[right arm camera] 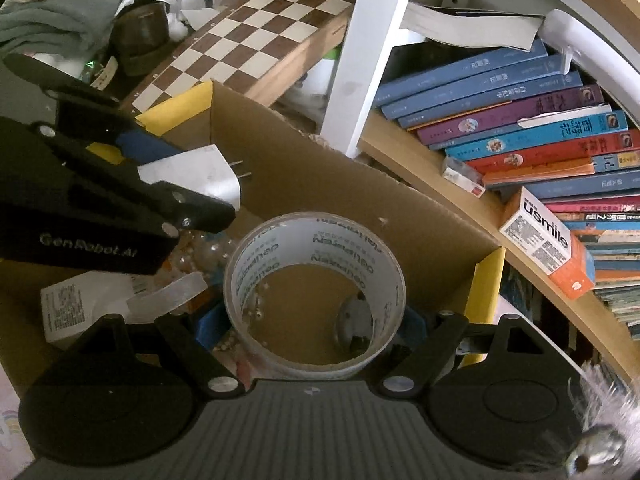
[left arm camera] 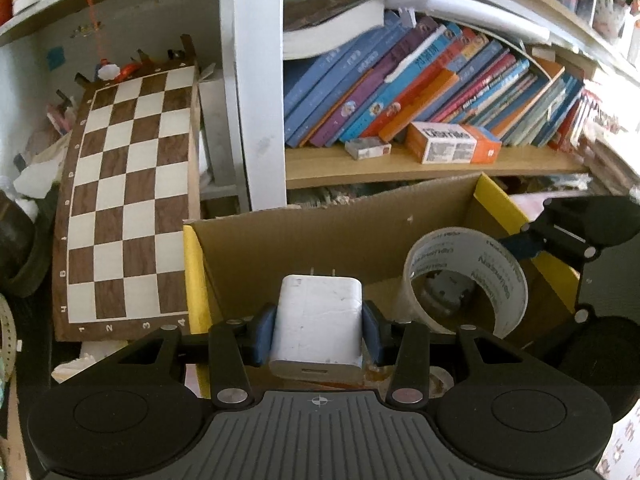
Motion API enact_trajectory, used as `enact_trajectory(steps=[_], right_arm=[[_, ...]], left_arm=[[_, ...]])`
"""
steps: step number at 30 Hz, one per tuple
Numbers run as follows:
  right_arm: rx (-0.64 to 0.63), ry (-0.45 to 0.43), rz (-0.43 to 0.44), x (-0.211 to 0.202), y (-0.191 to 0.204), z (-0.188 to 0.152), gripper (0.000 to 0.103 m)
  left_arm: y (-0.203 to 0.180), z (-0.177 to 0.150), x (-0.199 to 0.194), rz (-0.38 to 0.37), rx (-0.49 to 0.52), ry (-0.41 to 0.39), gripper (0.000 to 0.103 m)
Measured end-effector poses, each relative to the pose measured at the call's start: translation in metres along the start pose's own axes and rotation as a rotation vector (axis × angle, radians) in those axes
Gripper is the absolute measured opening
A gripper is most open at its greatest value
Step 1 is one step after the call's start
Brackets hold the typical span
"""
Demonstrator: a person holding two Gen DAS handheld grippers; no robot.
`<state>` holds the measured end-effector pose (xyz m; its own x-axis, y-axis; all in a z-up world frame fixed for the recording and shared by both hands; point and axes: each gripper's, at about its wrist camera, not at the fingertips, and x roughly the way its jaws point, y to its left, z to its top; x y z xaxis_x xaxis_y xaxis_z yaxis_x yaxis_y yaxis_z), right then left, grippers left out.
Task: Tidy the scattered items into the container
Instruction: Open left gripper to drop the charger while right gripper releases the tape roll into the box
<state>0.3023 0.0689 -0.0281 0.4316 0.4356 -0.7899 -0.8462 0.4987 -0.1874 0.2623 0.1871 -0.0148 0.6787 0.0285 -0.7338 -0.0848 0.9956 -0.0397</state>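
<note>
The left gripper (left arm camera: 318, 330) has its jaws closed on a white wall charger (left arm camera: 318, 322), blue pads pressed against both of its flat sides, the two metal prongs pointing away from the camera. It is held above the open cardboard box (left arm camera: 280, 240), near the box's left wall, whose flaps show yellow on the outside. In the right wrist view the same charger (right arm camera: 196, 174) shows side-on, clear of the box floor.

The right gripper (right arm camera: 314, 326) holds a roll of clear packing tape (right arm camera: 314, 280), jaws set fairly wide against the outside of the ring, blue pads touching it left and right. The roll is over the right half of the box, its printed inner face turned to the camera. Through the ring a small grey object lies on the box floor. From the left wrist view the tape roll (left arm camera: 466, 280) sits just right of the charger, apart from it.

Inside the box, under the left gripper, lie a white labelled carton (right arm camera: 80, 300) and some pale beads.

Behind the box a chessboard (left arm camera: 128, 196) leans against the wall, and a wooden shelf (left arm camera: 400, 164) carries leaning books (left arm camera: 420, 84), an orange-and-white usmile box (left arm camera: 454, 142) and a small pack beside it.
</note>
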Motion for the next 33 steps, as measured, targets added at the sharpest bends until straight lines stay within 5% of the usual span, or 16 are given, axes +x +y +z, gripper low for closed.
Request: enact_trajectory(steps=[7, 14, 33], right_arm=[[-0.007, 0.004, -0.01, 0.001, 0.002, 0.0, 0.085], [-0.009, -0.021, -0.052, -0.007, 0.003, 0.0, 0.095], [0.055, -0.149, -0.075, -0.078, 0.018, -0.014, 0.096]], left_arm=[[0.002, -0.001, -0.002, -0.007, -0.008, -0.016, 0.047], [-0.001, -0.006, -0.017, -0.023, -0.005, -0.064, 0.071], [-0.026, -0.023, -0.091, -0.032, 0.013, -0.21, 0.077]])
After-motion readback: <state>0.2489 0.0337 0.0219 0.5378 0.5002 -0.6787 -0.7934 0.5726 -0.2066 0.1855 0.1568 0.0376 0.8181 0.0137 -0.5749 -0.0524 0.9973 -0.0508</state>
